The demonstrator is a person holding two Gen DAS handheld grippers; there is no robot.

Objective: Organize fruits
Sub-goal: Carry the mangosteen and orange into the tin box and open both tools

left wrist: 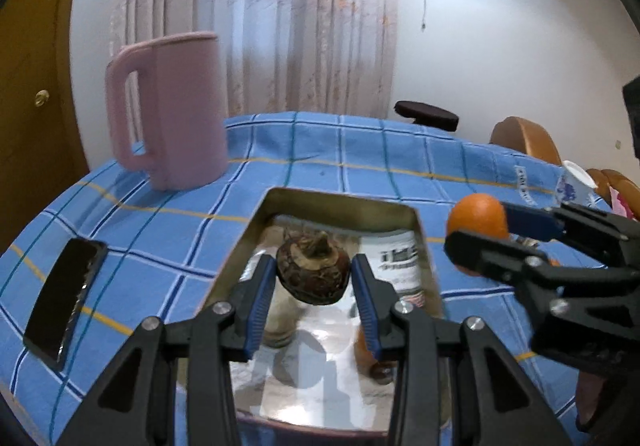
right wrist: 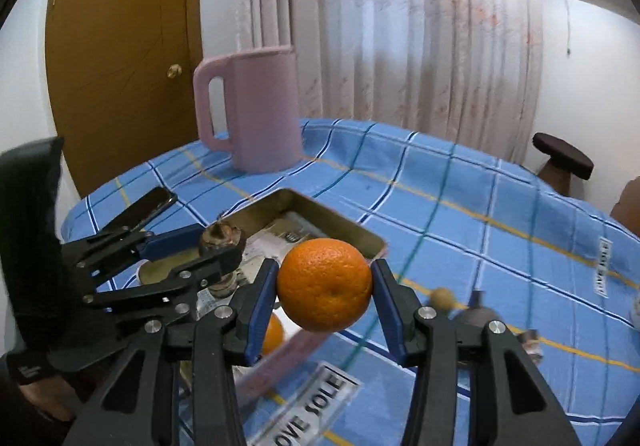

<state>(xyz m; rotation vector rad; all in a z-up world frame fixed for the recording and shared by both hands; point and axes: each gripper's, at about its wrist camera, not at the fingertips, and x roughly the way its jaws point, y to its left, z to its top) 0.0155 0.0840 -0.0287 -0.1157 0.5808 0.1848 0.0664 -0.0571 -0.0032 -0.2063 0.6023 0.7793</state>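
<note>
Over the tray (left wrist: pixel 240 242), left fingers (left wrist: pixel 260 286) grip a brown fruit (left wrist: pixel 314 272), right fingers (right wrist: pixel 384 298) an orange (right wrist: pixel 324 284).

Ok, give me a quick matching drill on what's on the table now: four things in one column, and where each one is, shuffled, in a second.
Things
1. orange
2. brown fruit
3. pink jug
4. black phone

Places
A. lying flat on the blue checked cloth, left of the metal tin
B. clamped in the left gripper, above the tin
C. standing on the cloth behind the tin
D. clamped in the right gripper

Pairs: 1-D, 2-B, 3-C, 4-A
</note>
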